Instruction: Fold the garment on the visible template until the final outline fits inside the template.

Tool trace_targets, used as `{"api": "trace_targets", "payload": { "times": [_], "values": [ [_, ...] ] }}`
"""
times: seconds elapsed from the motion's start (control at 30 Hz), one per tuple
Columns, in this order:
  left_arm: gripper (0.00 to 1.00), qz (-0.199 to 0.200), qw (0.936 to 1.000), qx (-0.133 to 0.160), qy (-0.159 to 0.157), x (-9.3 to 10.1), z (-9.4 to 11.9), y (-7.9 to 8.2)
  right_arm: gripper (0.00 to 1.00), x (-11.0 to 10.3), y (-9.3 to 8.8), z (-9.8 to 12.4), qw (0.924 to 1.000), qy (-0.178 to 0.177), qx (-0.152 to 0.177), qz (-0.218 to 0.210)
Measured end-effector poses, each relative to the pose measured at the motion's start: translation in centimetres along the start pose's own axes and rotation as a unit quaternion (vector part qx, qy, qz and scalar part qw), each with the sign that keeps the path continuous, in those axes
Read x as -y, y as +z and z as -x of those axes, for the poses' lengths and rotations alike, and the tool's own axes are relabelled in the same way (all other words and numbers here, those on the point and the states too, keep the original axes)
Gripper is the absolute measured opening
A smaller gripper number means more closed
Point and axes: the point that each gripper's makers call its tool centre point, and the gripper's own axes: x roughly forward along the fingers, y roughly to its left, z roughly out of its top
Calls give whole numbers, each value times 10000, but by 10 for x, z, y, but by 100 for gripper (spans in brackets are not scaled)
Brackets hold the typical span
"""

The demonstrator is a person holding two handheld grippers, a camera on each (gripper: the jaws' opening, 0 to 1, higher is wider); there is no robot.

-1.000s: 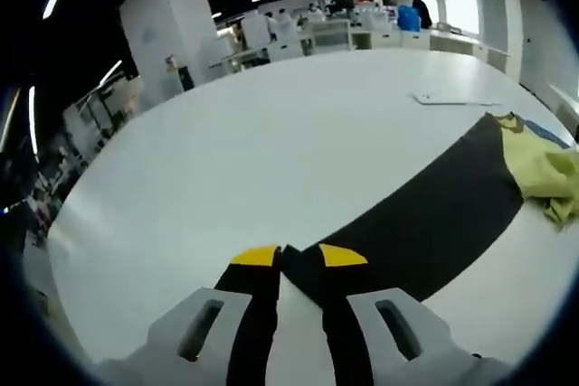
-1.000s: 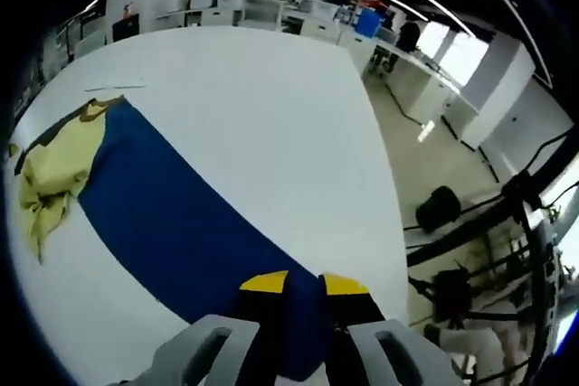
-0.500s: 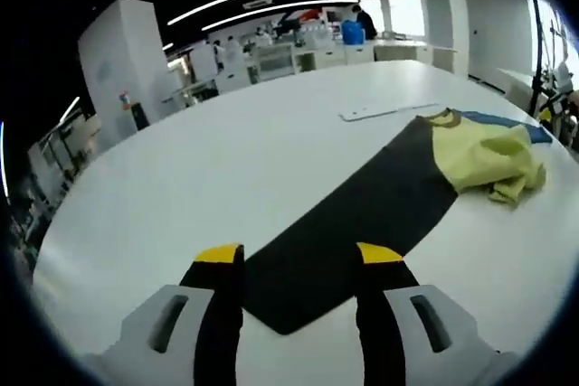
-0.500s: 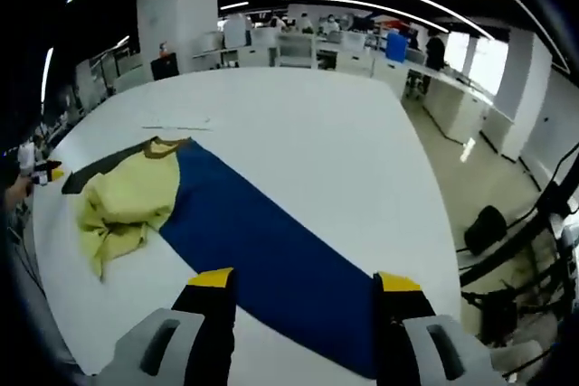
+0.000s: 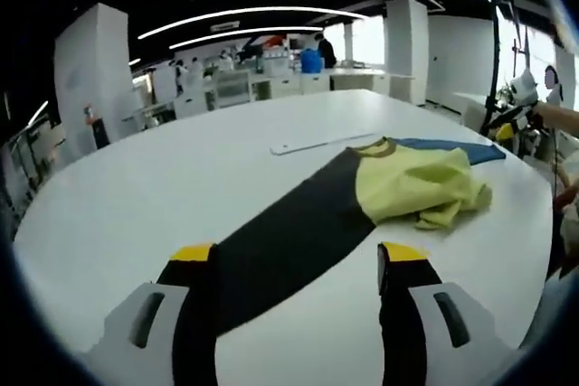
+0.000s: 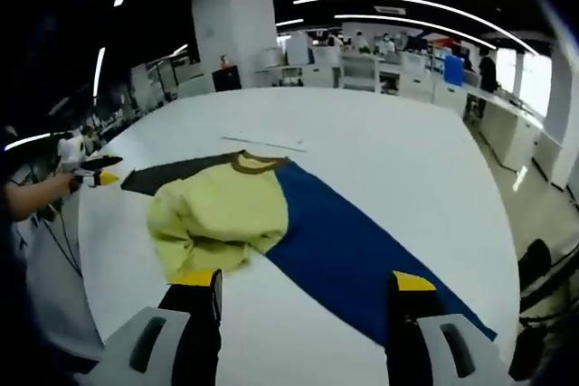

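The garment lies spread on the white table (image 5: 181,160). Its crumpled yellow body (image 5: 416,192) sits in the middle, with a long black sleeve (image 5: 280,241) stretched toward my left gripper (image 5: 298,255) and a blue sleeve (image 5: 443,146) beyond. My left gripper is open and its jaws straddle the black sleeve's end without touching it. In the right gripper view the yellow body (image 6: 222,210) lies ahead. The blue sleeve (image 6: 362,250) runs between the open jaws of my right gripper (image 6: 305,279), and the black sleeve (image 6: 167,174) points away left.
A thin white strip (image 5: 317,144) (image 6: 267,142) lies flat just past the collar. My left gripper (image 6: 95,175), held in a hand, is at the table's left edge. My right gripper (image 5: 507,119) and a person's arm are at the right. Desks and people fill the background.
A second ago each gripper was shut on a sleeve end. Both have opened and let go, and both cameras have pulled back, bringing the whole garment into view.
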Motion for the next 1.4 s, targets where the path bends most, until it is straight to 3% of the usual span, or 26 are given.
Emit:
{"api": "trace_targets", "payload": {
  "times": [0.3, 0.83, 1.07, 1.4],
  "values": [
    [78, -145, 9990, 88, -410, 38, 8, 7, 71, -60, 5, -20, 9962, 712, 30, 499],
    [86, -317, 9937, 239, -1049, 93, 25, 18, 63, -167, 21, -51, 9767, 1808, 160, 1142],
    [86, -433, 9916, 172, -1207, 107, 29, 14, 60, -194, 23, -67, 9684, 2034, 98, 1438],
    [84, -320, 9915, 200, -1244, 109, 33, 9, 49, -213, 18, -98, 9548, 2086, -40, 2119]
  ]
}}
